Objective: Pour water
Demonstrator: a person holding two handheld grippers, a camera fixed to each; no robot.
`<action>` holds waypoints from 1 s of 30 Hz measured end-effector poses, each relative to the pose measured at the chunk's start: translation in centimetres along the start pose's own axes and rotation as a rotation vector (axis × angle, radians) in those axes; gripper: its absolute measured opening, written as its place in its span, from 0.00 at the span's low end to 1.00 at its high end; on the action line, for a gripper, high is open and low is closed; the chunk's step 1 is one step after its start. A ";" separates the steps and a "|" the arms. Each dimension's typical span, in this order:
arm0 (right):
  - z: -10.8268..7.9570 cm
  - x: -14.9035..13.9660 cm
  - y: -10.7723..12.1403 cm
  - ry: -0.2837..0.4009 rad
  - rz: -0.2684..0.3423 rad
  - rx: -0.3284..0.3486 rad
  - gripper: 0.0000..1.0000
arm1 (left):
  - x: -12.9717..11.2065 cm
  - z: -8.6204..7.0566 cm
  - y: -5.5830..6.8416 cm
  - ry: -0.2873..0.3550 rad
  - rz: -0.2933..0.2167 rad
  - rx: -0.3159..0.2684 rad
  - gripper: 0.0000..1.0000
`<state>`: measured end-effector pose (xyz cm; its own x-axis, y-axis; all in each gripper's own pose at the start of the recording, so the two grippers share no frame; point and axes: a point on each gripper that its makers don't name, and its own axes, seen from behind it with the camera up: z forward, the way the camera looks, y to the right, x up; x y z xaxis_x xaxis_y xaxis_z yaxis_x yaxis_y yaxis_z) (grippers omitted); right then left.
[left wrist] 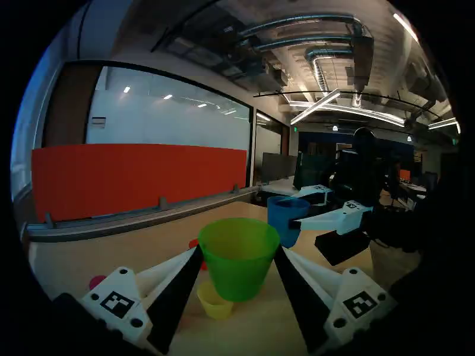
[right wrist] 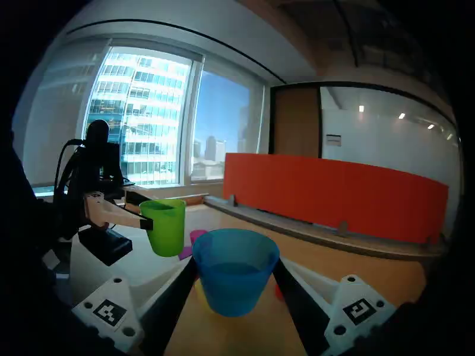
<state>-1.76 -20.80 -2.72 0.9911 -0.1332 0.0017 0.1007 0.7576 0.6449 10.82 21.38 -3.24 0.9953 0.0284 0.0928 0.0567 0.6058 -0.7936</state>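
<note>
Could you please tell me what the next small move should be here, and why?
Probably bring the blue cup, seemingly part-filled, over the green cup before tilting. The right hand-held gripper and left hand-held gripper hold them upright, with a gap between.

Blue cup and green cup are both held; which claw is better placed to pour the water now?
Right, probably. The right claw grips the blue cup, which seems to hold water. The left claw holds the green cup upright nearby, ready to receive.
</note>
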 end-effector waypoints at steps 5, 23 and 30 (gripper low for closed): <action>0.0 0.3 -0.1 0.002 -0.004 0.000 0.91 | 0.0 -0.2 0.3 0.001 -0.001 -0.006 0.86; 0.5 1.5 -0.3 0.016 -0.051 0.016 0.91 | -0.6 -0.5 0.7 -0.011 0.025 -0.022 0.86; 0.9 2.6 -0.4 0.026 -0.114 0.032 0.90 | -1.4 -0.5 1.0 -0.012 0.035 -0.026 0.86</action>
<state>0.70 -22.01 -2.29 0.9753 -0.2004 -0.0929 0.2107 0.7178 0.6636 9.55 21.56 -4.41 0.9957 0.0586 0.0723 0.0246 0.5832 -0.8119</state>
